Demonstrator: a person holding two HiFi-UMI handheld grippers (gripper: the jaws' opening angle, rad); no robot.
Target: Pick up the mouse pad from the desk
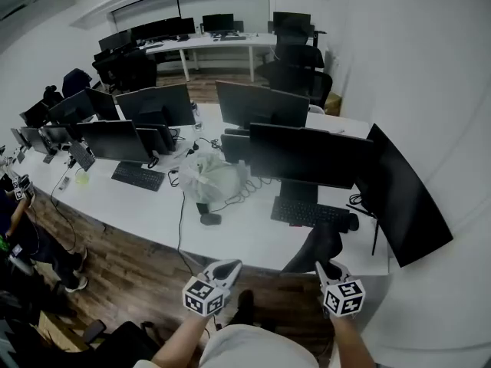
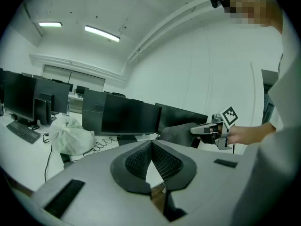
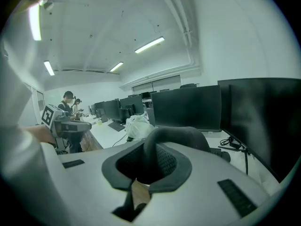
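the right gripper view alone shows the right claw [image 3: 149, 167] pinched narrow on the mouse pad [image 3: 181, 136], whose dark sheet arches up out of the jaws and flops forward past them. the head view adds that the pad hangs just ahead of that claw, over the near edge of the desk [image 1: 238, 236], with a keyboard [image 1: 307, 213] beyond it. the left claw [image 2: 151, 147], off to its left, is closed on nothing.

An even, cool light is cast by long white ceiling strip lights [image 2: 101, 33], while edges are bent and corners blackened by fisheye distortion, and the dark grey mouse pad [image 3: 178, 134] is rendered soft.
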